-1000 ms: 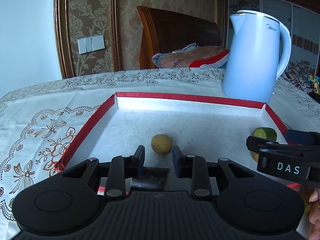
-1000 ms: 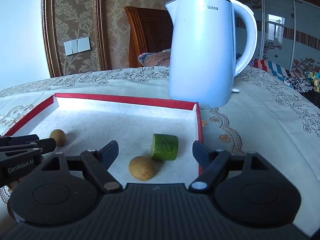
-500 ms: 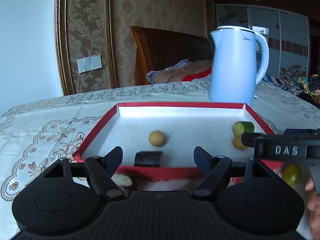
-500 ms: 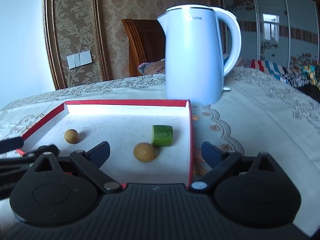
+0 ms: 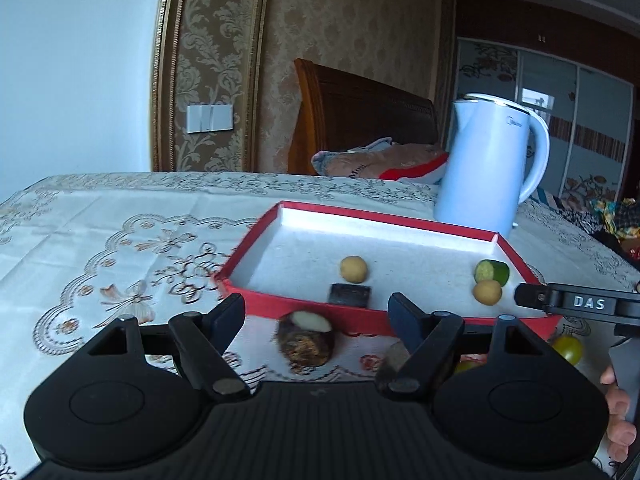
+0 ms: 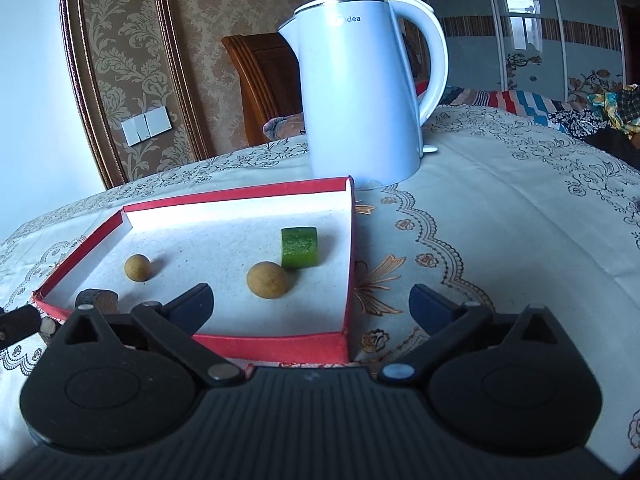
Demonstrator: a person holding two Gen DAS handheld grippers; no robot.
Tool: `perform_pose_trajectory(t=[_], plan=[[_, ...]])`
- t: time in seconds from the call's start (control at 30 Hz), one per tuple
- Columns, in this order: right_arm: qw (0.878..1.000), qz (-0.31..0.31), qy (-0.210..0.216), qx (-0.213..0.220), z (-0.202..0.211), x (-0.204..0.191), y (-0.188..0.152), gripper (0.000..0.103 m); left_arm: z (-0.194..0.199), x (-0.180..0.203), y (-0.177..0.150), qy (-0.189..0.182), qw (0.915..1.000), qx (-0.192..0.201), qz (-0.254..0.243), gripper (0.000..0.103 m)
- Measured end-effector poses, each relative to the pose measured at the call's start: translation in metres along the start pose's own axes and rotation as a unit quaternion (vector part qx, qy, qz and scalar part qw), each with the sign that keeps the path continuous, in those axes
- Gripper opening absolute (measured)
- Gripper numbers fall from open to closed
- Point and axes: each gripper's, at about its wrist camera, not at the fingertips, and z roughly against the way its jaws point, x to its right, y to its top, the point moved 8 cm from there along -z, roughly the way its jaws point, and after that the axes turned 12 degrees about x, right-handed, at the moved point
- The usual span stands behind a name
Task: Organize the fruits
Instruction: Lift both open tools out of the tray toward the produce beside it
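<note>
Our left gripper (image 5: 316, 312) stands open and empty above the embroidered cloth near the red-rimmed shallow cardboard tray (image 5: 400, 222). Our right gripper (image 6: 312, 300) is opening wide, holding nothing. Two round tan fruits (image 6: 267, 280), a green cucumber piece (image 6: 299, 247) and a dark block (image 5: 350, 294) lie inside the tray; a brown cut root (image 5: 307, 339) lies just outside its near edge.
</note>
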Motion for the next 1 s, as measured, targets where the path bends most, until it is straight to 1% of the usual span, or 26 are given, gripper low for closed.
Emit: perform_pose_trajectory(t=[0.07,0.13,0.23,0.33,0.4,0.6,0.77,0.9,1.0], plan=[[1.0,-0.003,0.001,0.001,0.002,0.001,0.0,0.103,0.004,-0.015,-0.005,0.012,0.9999,-0.007,0.009,0.078],[1.0,-0.005,0.0,0.0,0.002,0.002,0.0,0.103,0.004,-0.027,-0.011,0.021,0.9992,-0.027,0.019,0.079],[1.0,-0.005,-0.003,-0.006,0.0,0.002,-0.002,0.103,-0.003,-0.04,-0.016,0.039,0.9969,-0.05,0.048,0.079],[1.0,-0.006,-0.006,-0.005,0.001,0.003,-0.002,0.103,-0.006,-0.045,-0.024,0.04,0.9943,-0.073,0.066,0.079],[1.0,-0.005,-0.007,-0.007,0.001,0.003,-0.003,0.103,-0.006,-0.046,-0.026,0.039,0.9941,-0.076,0.067,0.079],[1.0,-0.004,-0.009,-0.006,0.002,0.004,-0.003,0.103,-0.006,-0.038,-0.026,0.04,0.9959,-0.07,0.04,0.079],[1.0,-0.013,0.001,-0.007,0.014,0.008,-0.006,0.103,-0.008,-0.028,-0.026,0.05,0.9968,-0.062,0.001,0.079],[1.0,-0.012,0.005,-0.01,0.023,0.012,-0.014,0.103,-0.015,-0.017,-0.028,0.057,0.9957,-0.062,-0.038,0.079],[0.999,-0.038,0.01,-0.014,0.028,0.02,-0.018,0.103,-0.021,-0.013,-0.029,0.057,0.995,-0.068,-0.046,0.079]])
